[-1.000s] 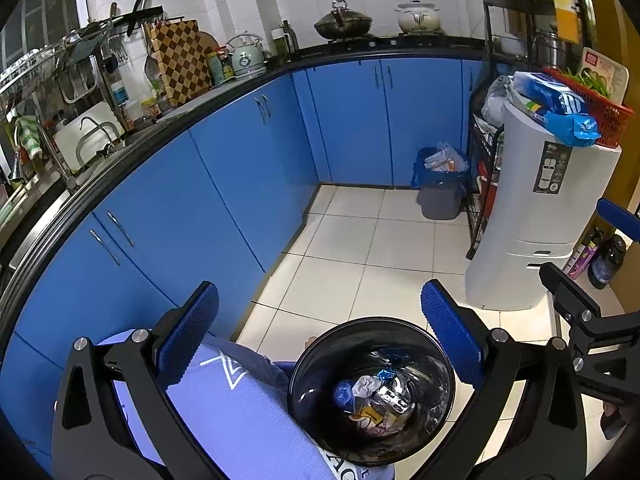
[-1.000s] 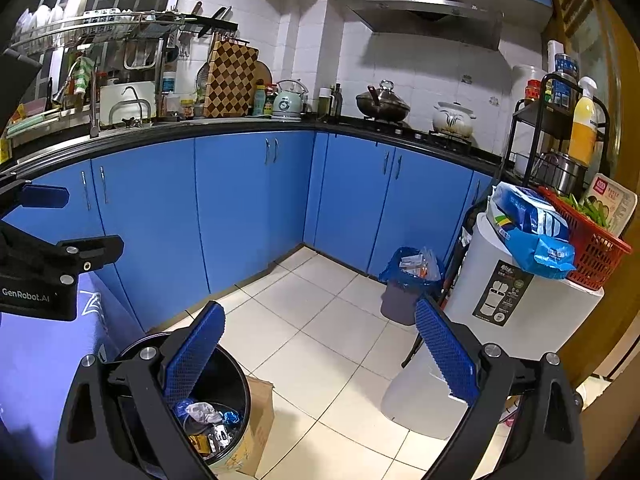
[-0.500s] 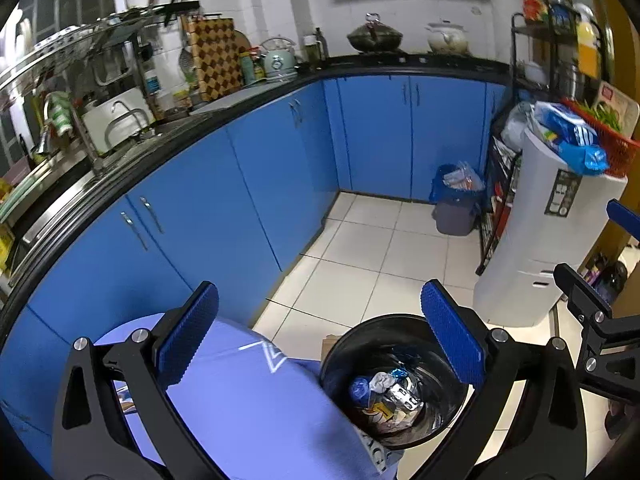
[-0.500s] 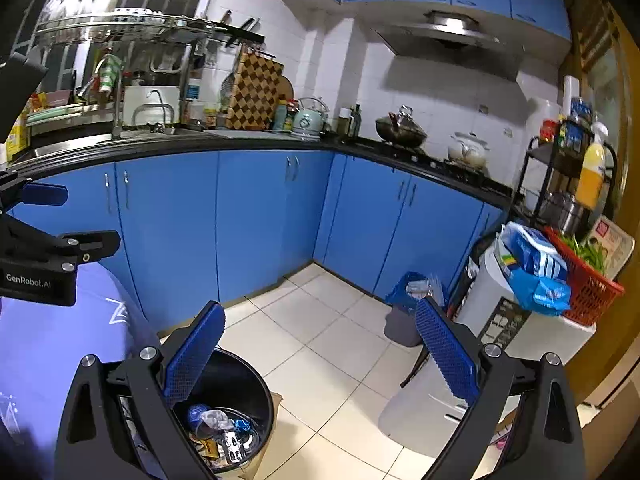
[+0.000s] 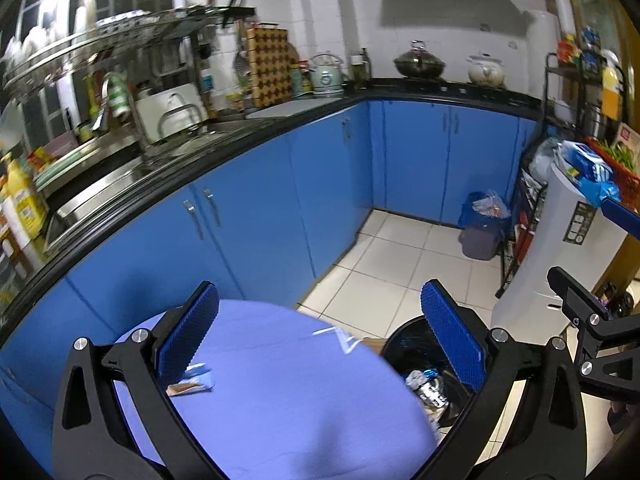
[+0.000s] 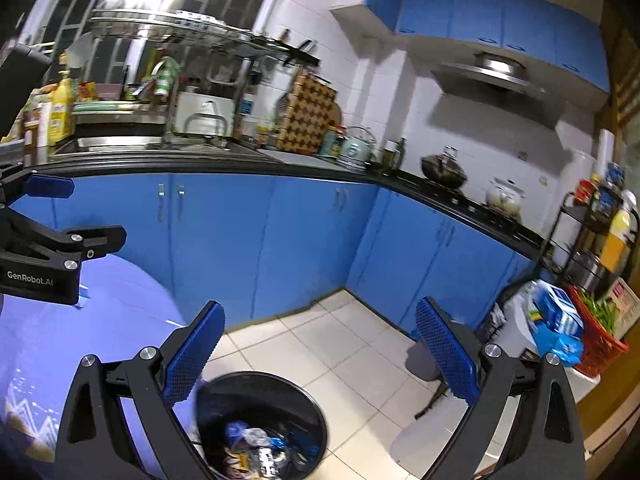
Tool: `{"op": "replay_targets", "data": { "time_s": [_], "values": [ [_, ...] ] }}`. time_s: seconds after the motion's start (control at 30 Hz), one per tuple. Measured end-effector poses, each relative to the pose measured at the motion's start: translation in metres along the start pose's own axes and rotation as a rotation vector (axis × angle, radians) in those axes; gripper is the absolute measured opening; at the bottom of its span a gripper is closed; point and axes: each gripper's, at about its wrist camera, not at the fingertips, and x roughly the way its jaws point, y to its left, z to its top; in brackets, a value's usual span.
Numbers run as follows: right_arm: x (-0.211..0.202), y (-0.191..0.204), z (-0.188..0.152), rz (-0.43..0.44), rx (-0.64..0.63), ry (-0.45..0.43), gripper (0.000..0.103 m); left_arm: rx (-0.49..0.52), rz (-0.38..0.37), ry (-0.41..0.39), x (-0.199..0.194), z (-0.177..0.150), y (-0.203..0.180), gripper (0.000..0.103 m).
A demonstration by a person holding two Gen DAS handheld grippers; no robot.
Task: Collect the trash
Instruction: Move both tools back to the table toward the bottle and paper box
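Blue-cabinet kitchen, tiled floor (image 5: pixel 400 264). Black trash bin (image 6: pixel 260 424) holding wrappers beside purple-covered counter (image 5: pixel 280 400); wrapper (image 5: pixel 192 384) on it. Left tool (image 5: pixel 320 340), right tool (image 6: pixel 320 352): spread wide, empty.

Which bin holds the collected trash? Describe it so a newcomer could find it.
Start at the round purple-covered table. The black round bin stands on the floor against its edge, wrappers inside. The other bin, in the far cabinet corner, is grey with a blue liner.
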Motion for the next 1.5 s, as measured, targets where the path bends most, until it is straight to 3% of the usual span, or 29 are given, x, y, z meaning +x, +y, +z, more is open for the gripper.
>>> {"op": "replay_targets", "data": {
  "time_s": [0.4, 0.73, 1.13, 1.37, 1.5],
  "values": [
    [0.005, 0.110, 0.031, 0.176, -0.097, -0.010, 0.093, -0.113, 0.141, 0.023, -0.022, -0.048, 0.111, 0.100],
    [0.018, 0.212, 0.034, 0.320, -0.201, 0.020, 0.094, -0.204, 0.254, 0.077, -0.021, -0.100, 0.197, 0.100],
    [0.055, 0.275, 0.017, 0.431, -0.240, 0.120, 0.094, -0.275, 0.277, 0.167, 0.010, -0.140, 0.247, 0.100],
    [0.094, 0.306, -0.002, 0.513, -0.217, 0.243, 0.094, -0.312, 0.277, 0.244, 0.044, -0.161, 0.276, 0.100],
    [0.118, 0.324, -0.014, 0.575, -0.157, 0.331, 0.094, -0.346, 0.231, 0.275, 0.062, -0.166, 0.294, 0.100]
  ]
}}
